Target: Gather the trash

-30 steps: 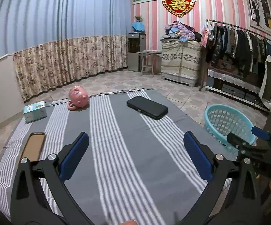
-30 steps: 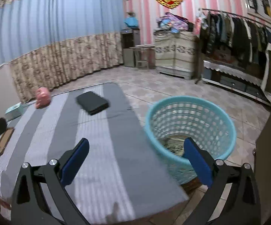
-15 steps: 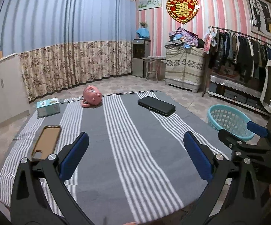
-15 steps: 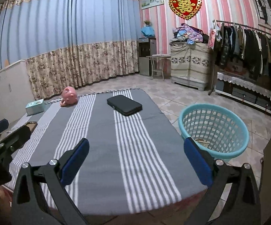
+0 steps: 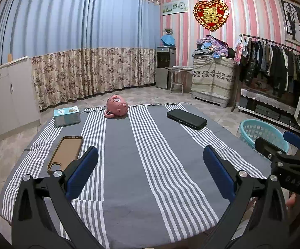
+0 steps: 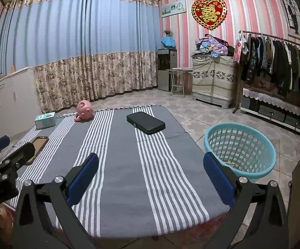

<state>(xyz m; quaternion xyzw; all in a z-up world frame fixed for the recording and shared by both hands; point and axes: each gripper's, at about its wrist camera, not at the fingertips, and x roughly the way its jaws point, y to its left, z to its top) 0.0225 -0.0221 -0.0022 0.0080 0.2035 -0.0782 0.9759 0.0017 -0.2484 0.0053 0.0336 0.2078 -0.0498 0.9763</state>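
Pulling back from where they were a second ago, both grippers are now hanging higher and farther from the grey cloth-covered bench with white stripes [image 5: 145,166], so much more of its top is showing in each view. The left gripper [image 5: 150,172] is spread wide with nothing between its blue pads, and the right gripper [image 6: 151,176] is gaping just as wide, also holding nothing. A second ago the right one was hovering right over the round turquoise plastic mesh basket [image 6: 240,147], which filled its view; now that basket is sitting well off to the right on the tiled floor, just beside the bench edge, with a few scraps of trash lying in its bottom, too small to make out. From the left view the basket [image 5: 262,131] is peeking out behind the right gripper's black frame.

Nothing on the bench itself is shifting. The brown rectangular phone case [image 5: 65,152] is lying flat near the left edge, the small teal cardboard box [image 5: 67,116] is sitting at the far left corner, the pink round piggy bank [image 5: 116,109] is resting on its side near the far edge, and the black flat rectangular case [image 5: 186,118] is lying toward the far right. All four are well apart from one another and from both grippers.
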